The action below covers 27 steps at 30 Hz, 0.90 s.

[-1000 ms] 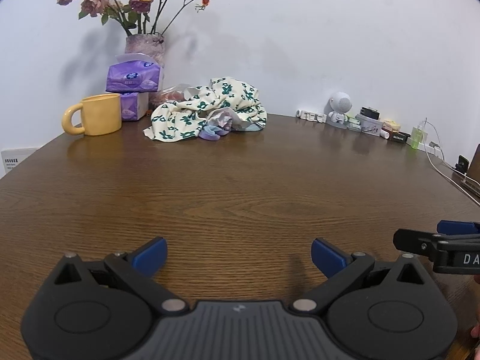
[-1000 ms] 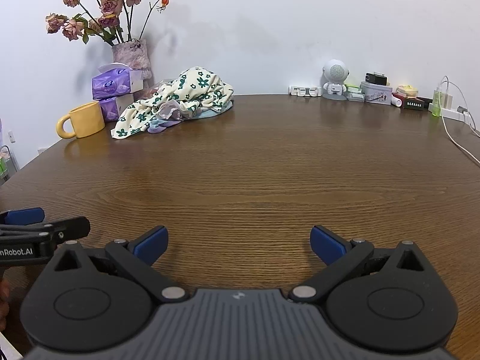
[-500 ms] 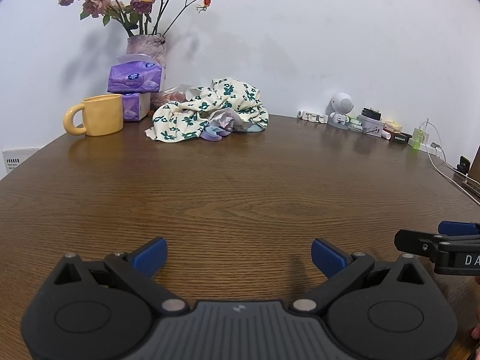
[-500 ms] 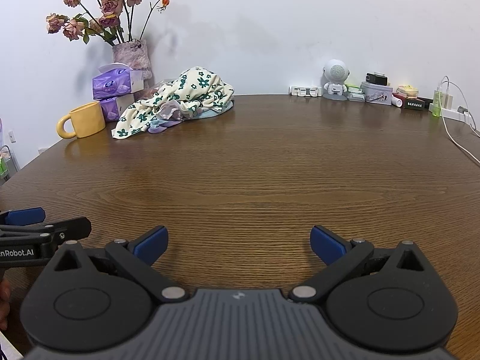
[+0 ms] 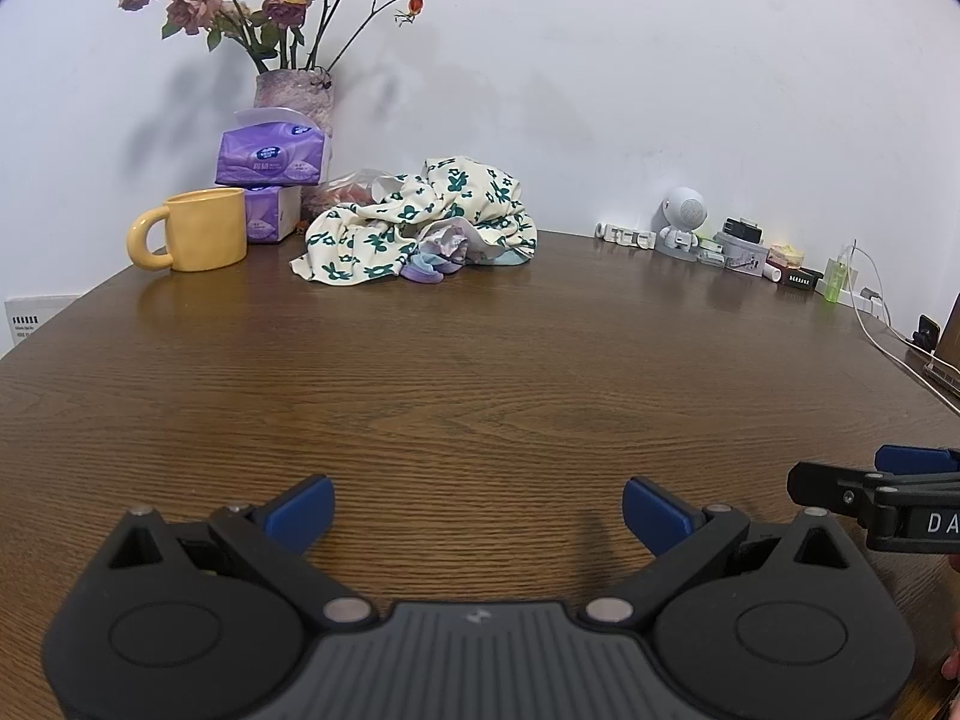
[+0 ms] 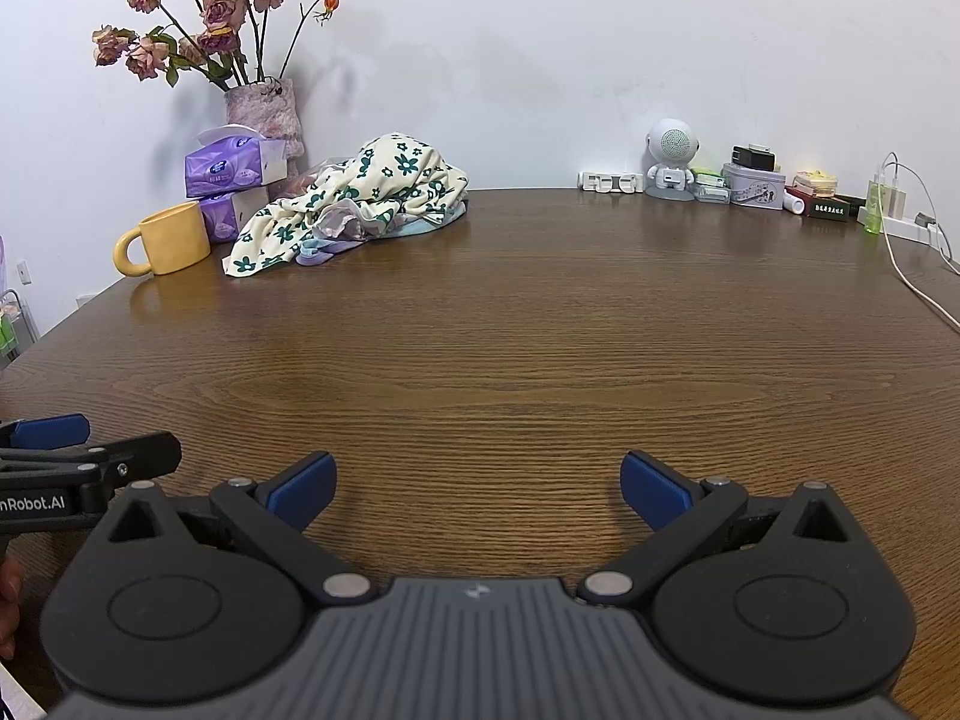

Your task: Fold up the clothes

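Observation:
A crumpled pile of clothes [image 5: 420,228] [image 6: 360,204], cream with green flowers on top and pale purple and blue pieces underneath, lies at the far left of the wooden table [image 5: 480,372] [image 6: 510,348]. My left gripper [image 5: 478,507] stands open low over the near table edge, nothing between its blue pads. My right gripper [image 6: 478,489] is open too, beside it and far from the pile. Each view catches the other gripper at its side: the right gripper [image 5: 876,498] and the left gripper [image 6: 72,462].
A yellow mug [image 5: 198,237], stacked purple tissue packs [image 5: 273,153] and a vase of dried roses [image 5: 294,102] stand left of the pile. A white robot figure [image 6: 671,159], small boxes [image 6: 753,183] and a charging cable [image 6: 912,276] line the far right edge.
The left wrist view has drifted slightly, so the pile and mug sit a little further right and lower in it. Both grippers stay open; the right view is almost unchanged.

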Available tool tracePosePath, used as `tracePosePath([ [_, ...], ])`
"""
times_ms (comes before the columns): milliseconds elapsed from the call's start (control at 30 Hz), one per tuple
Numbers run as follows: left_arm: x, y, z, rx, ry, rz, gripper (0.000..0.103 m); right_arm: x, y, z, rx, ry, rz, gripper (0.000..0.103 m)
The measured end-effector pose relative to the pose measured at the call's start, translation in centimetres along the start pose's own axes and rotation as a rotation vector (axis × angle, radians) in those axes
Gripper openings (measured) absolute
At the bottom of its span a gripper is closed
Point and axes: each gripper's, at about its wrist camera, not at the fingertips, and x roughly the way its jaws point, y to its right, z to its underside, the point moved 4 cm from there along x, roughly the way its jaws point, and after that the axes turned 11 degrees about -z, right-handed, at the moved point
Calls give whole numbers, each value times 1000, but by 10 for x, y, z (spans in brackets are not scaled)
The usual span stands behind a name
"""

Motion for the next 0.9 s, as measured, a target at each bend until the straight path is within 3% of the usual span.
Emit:
tracePosePath([
  [767, 0, 0, -1, 2, -4, 5, 103, 1, 1, 0, 2, -7, -3, 103],
  [900, -1, -1, -3, 8, -4, 36, 102, 2, 3, -2, 6, -12, -7, 103],
])
